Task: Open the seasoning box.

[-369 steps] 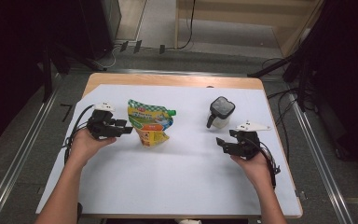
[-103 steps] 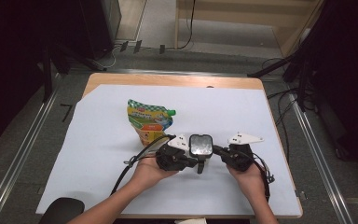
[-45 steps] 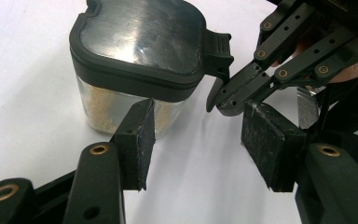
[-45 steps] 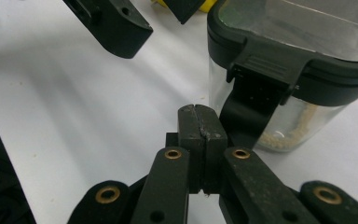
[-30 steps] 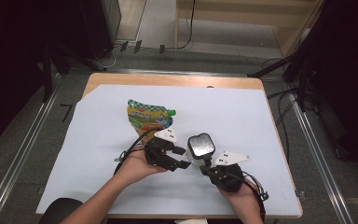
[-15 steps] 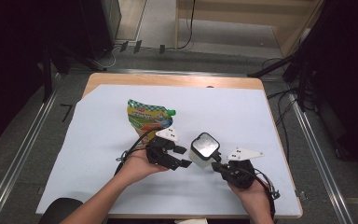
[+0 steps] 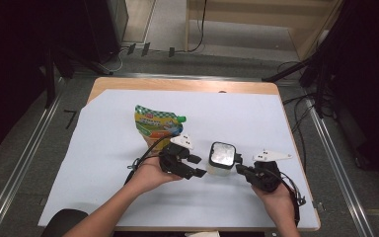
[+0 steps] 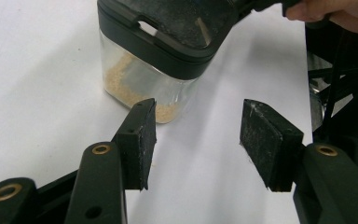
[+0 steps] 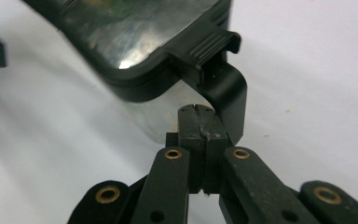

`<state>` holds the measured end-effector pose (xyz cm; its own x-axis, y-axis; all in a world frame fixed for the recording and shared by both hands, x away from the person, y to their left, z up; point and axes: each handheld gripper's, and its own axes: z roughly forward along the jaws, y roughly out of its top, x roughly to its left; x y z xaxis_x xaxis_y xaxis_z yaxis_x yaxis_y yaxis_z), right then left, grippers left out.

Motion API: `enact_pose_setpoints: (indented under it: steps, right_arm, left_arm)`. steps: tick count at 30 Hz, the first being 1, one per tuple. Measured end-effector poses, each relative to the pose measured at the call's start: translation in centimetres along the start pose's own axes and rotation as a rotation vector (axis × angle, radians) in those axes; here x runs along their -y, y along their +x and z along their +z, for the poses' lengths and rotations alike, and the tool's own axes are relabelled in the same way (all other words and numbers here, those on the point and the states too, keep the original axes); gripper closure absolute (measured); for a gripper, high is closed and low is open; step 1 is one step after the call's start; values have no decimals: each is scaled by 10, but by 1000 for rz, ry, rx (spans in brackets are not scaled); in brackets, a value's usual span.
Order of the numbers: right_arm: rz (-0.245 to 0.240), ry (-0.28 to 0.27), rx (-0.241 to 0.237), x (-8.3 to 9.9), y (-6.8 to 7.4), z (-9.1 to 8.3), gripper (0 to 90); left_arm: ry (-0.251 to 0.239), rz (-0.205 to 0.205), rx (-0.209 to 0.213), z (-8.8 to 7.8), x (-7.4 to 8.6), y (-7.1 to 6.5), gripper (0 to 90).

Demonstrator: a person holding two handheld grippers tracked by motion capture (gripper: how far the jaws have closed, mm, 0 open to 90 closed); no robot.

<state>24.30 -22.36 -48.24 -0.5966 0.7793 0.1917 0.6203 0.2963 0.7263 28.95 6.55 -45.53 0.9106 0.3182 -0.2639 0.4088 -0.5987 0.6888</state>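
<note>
A clear square jar [image 7: 222,159] with a black lid stands near the table's front, with tan granules at its bottom [image 8: 121,86]. My left gripper [image 7: 197,166] sits just left of the jar and is open. In the left gripper view its jaws [image 8: 196,135] have nothing between them, and the jar [image 8: 154,70] stands ahead of the left pad. My right gripper [image 7: 239,169] is at the jar's right side. It is shut [image 9: 199,112], pads pressed together, with its tips right against the lid's black clasp [image 9: 223,88].
A colourful spouted pouch [image 7: 155,126] lies behind the left hand. A white sheet [image 7: 286,128] covers the wooden table [image 7: 187,85]. Cables trail from both grippers. A dark floor with rails surrounds the table.
My right hand has moved to the right, and the jar has shifted slightly right and toward the front with it. The left gripper has stayed in place.
</note>
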Motion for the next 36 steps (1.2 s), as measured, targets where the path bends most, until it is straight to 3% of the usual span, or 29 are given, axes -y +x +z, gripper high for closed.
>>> enact_pose_setpoints:
  steps: [4, 6, 11, 13, 16, 20, 22, 27, 36]
  right_arm:
    - [18, -9, 10, -2, -7, 1, 900]
    - [62, -25, -9, -5, -14, 3, 900]
    - [58, -22, 7, -9, -22, 11, 900]
    - [60, -13, 8, -12, -24, 13, 900]
    - [83, -21, -8, -13, -23, 4, 900]
    - [63, -43, 28, -13, -19, -10, 900]
    - [76, -65, 79, -14, -24, -14, 900]
    - [112, -43, 109, -20, -36, 4, 900]
    - [100, -25, 135, -29, -42, 23, 900]
  left_arm:
    - [-18, 9, -1, 1, -1, -1, 464]
    - [-28, 16, -8, 1, -2, -2, 466]
    - [-20, 35, -15, 6, -8, -4, 451]
    - [-22, 25, -6, 6, -12, -3, 450]
    - [-23, 29, -4, 6, -15, -1, 458]
    - [-22, 19, -21, 8, -19, 2, 419]
    - [-37, 14, -23, 8, -22, 5, 405]
    - [-56, 12, -15, 14, -24, 8, 314]
    - [-61, 21, -18, 25, -23, 9, 280]
